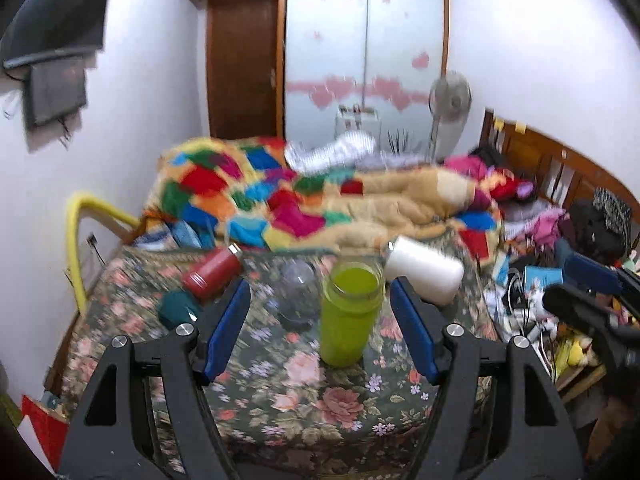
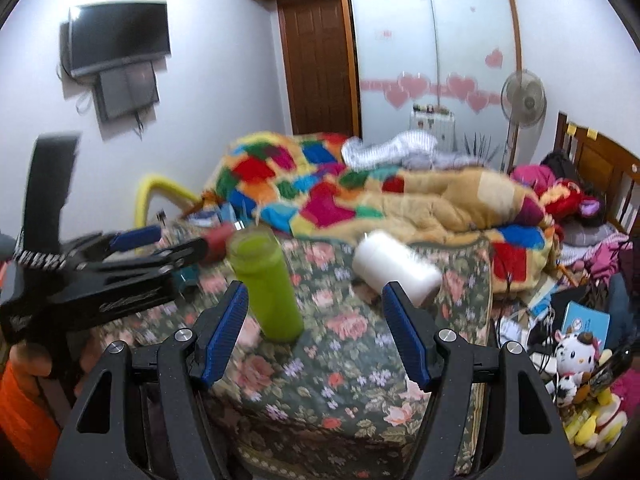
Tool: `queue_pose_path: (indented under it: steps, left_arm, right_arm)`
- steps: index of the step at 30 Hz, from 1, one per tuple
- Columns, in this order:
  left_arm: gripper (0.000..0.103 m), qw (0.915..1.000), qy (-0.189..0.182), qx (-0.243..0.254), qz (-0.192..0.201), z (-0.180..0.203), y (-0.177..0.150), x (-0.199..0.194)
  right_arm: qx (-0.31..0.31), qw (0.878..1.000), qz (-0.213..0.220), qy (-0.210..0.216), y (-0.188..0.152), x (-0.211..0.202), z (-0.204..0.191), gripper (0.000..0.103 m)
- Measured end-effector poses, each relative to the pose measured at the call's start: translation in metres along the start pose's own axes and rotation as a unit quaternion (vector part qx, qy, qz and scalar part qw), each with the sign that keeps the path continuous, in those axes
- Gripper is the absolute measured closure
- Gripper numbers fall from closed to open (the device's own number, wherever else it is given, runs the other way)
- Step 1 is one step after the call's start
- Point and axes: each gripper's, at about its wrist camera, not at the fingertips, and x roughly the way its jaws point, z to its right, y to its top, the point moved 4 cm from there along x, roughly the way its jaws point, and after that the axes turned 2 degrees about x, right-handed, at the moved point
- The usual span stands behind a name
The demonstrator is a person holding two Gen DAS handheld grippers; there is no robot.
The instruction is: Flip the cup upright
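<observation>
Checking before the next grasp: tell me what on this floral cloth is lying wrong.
Green cup stands upright, mouth up. White cup lies tipped beside it; red bottle lies on its side at the left. No spill shows.

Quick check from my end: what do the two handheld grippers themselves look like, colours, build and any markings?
Both match. The left gripper and right gripper have matte black, triangular cut-out frames with silver round bolts at the pivots and ribbed blue pads lining the jaws. Seen from the right wrist camera, the left gripper's black body bears pale lettering too blurred to read. No cables visible.
</observation>
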Motion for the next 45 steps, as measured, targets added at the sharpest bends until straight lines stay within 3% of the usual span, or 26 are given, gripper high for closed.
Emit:
queue_pose_path:
  steps: [10, 18, 23, 25, 45]
  left_arm:
    - [0.016, 0.9893, 0.016, -0.005, 0.145, -0.006, 0.011, -0.122]
    - [0.001, 0.9798, 0.015, -0.01, 0.199, 0.001, 0.005, -0.168]
    - [0.0, 0.98, 0.015, -0.018, 0.197, 0.0, -0.001, -0.174]
    - [0.0, 0.9805, 0.016, -0.023, 0.194, -0.001, -0.003, -0.172]
    - [0.0, 0.9816, 0.024, -0.022, 0.188, -0.002, -0.009, -0.168]
  right_arm:
    - [0.005, 0.992, 0.124, 0.022, 0.025, -0.078, -0.033, 0.037]
    - [-0.006, 0.982, 0.189, 0.02, 0.026, -0.115, -0.051, 0.027]
    - [-0.006, 0.978, 0.21, 0.002, 0.022, -0.124, -0.053, 0.005]
    - [-0.007, 0.977, 0.214, -0.008, 0.019, -0.126, -0.053, 0.0]
    - [-0.012, 0.982, 0.189, -0.014, 0.008, -0.121, -0.052, 0.0]
